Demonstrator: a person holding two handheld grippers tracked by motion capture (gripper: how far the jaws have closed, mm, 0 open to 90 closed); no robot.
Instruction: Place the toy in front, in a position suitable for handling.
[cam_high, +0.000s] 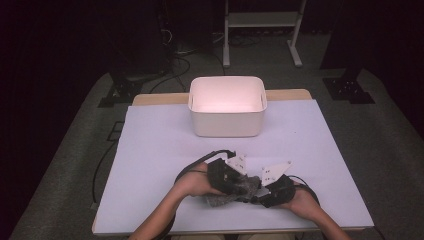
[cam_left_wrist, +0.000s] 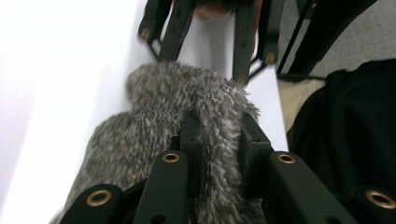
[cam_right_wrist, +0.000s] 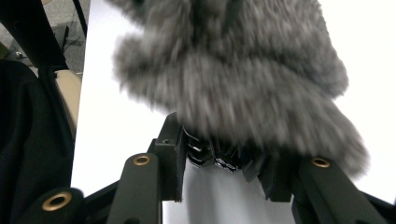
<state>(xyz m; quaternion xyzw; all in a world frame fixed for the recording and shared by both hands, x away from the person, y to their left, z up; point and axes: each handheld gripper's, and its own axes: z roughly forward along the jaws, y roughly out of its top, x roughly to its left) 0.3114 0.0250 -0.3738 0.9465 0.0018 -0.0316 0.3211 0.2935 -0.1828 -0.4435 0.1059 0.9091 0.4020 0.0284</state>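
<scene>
A grey fuzzy cloth lies bunched near the front middle of the white table, between both hands. My left gripper comes in from the left and is shut on a fold of the cloth; in the left gripper view its jaws pinch the pile tightly. My right gripper reaches in from the right, and the opposite end of the cloth bulges over its jaws, which stand partly apart and press on the thick pile. The right gripper faces the left one across the cloth.
A white bin stands at the back middle of the table, its inside looking bare. Cables trail from both grippers over the table front. Dark stands and a white frame are on the floor beyond the table.
</scene>
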